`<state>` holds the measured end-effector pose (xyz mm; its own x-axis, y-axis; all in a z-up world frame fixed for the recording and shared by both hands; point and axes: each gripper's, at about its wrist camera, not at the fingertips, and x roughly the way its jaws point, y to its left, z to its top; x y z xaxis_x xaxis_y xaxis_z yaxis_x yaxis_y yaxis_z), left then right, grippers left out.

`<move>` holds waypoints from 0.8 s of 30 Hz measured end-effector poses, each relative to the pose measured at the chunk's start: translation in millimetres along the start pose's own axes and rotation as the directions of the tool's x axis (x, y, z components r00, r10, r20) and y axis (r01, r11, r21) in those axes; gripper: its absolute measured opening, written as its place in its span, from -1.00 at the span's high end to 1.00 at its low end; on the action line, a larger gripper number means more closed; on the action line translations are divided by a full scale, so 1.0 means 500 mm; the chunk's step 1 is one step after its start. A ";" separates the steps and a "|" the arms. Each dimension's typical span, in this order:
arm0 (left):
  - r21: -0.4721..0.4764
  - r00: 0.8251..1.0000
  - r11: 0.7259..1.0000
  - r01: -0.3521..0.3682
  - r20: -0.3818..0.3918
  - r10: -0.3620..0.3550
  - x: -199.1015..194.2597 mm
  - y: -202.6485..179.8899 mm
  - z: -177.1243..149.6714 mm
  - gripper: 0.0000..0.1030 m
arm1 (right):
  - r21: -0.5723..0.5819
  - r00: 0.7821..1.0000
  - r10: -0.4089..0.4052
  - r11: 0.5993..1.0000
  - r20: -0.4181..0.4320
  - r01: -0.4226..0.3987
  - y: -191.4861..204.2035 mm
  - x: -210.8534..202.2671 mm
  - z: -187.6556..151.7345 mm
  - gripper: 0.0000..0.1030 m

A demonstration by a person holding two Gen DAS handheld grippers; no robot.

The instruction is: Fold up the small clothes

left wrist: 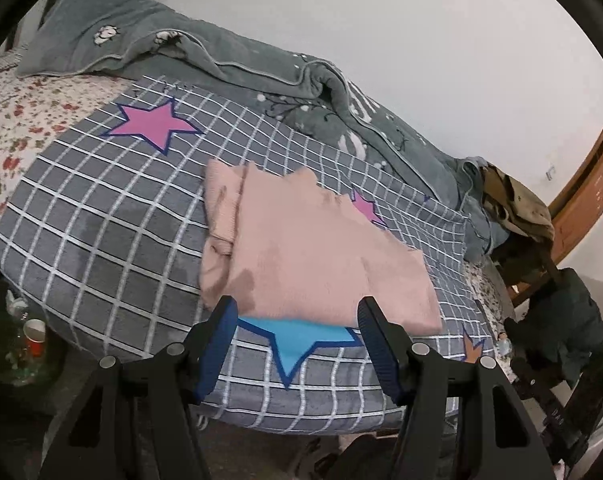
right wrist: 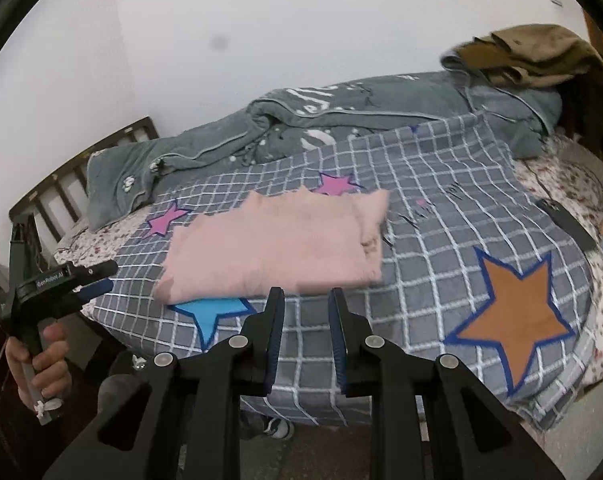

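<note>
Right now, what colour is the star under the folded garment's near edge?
Light blue star, dark-blue outlined; clearest in left wrist view.

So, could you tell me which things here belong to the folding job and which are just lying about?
Job:
- pink garment
- left gripper, open
- right gripper, open

Lying about:
- grey quilt
- brown clothes
- phone
- red cup

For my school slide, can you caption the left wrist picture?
Open left gripper hovers before a folded pink garment on a checked star blanket.

Folded pink garment (left wrist: pixel 301 248) lies on checked bedspread (left wrist: pixel 101 240).
</note>
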<state>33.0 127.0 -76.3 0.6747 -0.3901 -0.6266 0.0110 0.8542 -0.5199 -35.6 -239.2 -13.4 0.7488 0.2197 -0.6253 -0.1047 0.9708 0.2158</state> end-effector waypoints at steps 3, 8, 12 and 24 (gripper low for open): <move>-0.003 0.999 0.999 -0.034 0.005 0.034 0.002 0.010 0.011 -0.17 | -0.018 1.000 0.017 1.000 0.004 -0.017 0.010 0.023 0.014 0.54; -0.008 0.995 0.995 -0.095 0.011 0.095 0.032 0.021 0.041 -0.17 | -0.033 0.998 0.055 0.998 0.003 -0.055 0.009 0.073 0.039 0.54; -0.006 0.994 0.994 -0.112 -0.006 0.112 0.087 0.029 0.071 -0.18 | -0.040 0.998 0.070 0.997 0.001 -0.070 0.002 0.134 0.067 0.53; 0.016 0.985 0.989 -0.146 -0.089 0.147 0.307 0.113 0.144 -0.34 | -0.170 0.993 0.029 0.984 -0.118 -0.049 0.081 0.447 0.069 0.39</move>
<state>190.2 140.1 -159.9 0.6002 -0.2897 -0.7455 -0.0757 0.9073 -0.4136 150.0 -154.1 -118.5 0.6631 0.2577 -0.7027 -0.2509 0.9611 0.1156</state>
